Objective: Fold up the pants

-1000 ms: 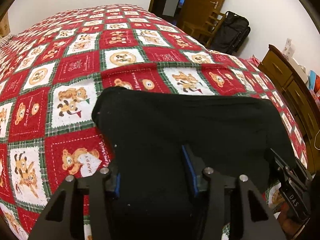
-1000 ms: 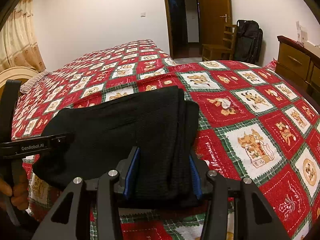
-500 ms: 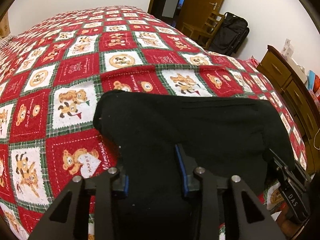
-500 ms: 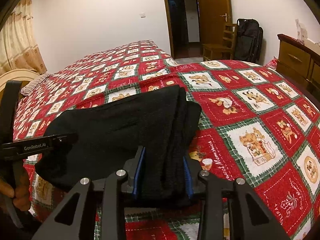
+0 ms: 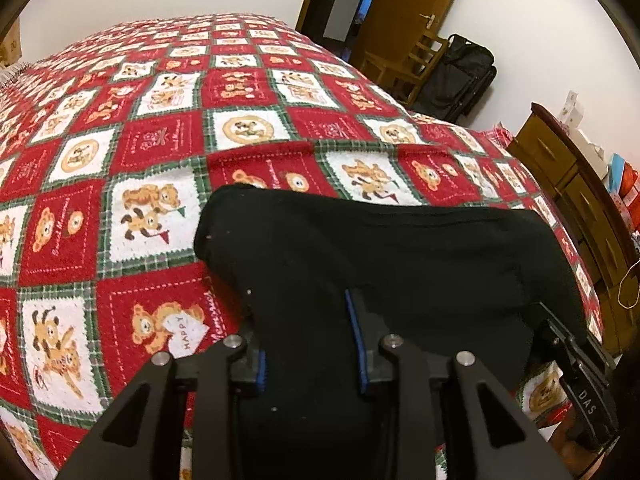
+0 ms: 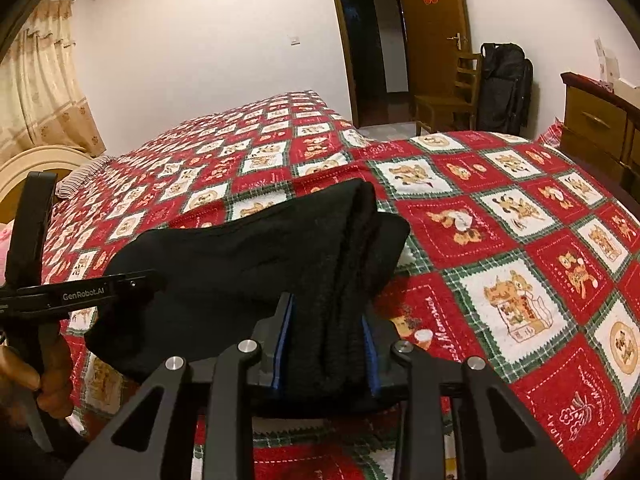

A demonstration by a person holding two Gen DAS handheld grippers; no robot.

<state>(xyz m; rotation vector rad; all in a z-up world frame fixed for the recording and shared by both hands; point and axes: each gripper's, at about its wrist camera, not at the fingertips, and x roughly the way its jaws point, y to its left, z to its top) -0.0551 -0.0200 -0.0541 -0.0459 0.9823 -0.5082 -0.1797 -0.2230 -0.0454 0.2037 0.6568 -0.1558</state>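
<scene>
The left gripper (image 5: 310, 340) has its jaws closing, with the near edge of the black pants (image 5: 400, 264) between its blue-edged pads (image 5: 354, 320); the cloth fills the gap and bulges up around the fingers, so the pads press on it. The right gripper (image 6: 326, 344) is closing too, its pads (image 6: 286, 336) pinching a thick stack of folded layers at the right end of the pants (image 6: 248, 264), which stands up as a ridge between the fingers. In the right wrist view, the left gripper's black frame (image 6: 80, 292) shows at the left end of the pants, with a hand (image 6: 48, 376) around its handle. In the left wrist view, part of the right gripper (image 5: 580, 372) shows at the right end of the pants. The pants lie folded into a wide, dark bundle on the bed (image 5: 160, 148), at its near edge, stretched between the two grippers. The bed's cover, red, white and green squares with bears, spreads out beyond the pants on every far side. Beyond the pants and the bed, far off, stands an open door (image 6: 432, 40), with a wooden chair (image 6: 452, 96) and a black bag (image 6: 504, 84) beside it. To the right of the pants, past the bed's side, is a wooden dresser (image 5: 580, 184). To the left of the pants, far back, hangs a curtain (image 6: 36, 92) above a pale headboard (image 6: 28, 168).
</scene>
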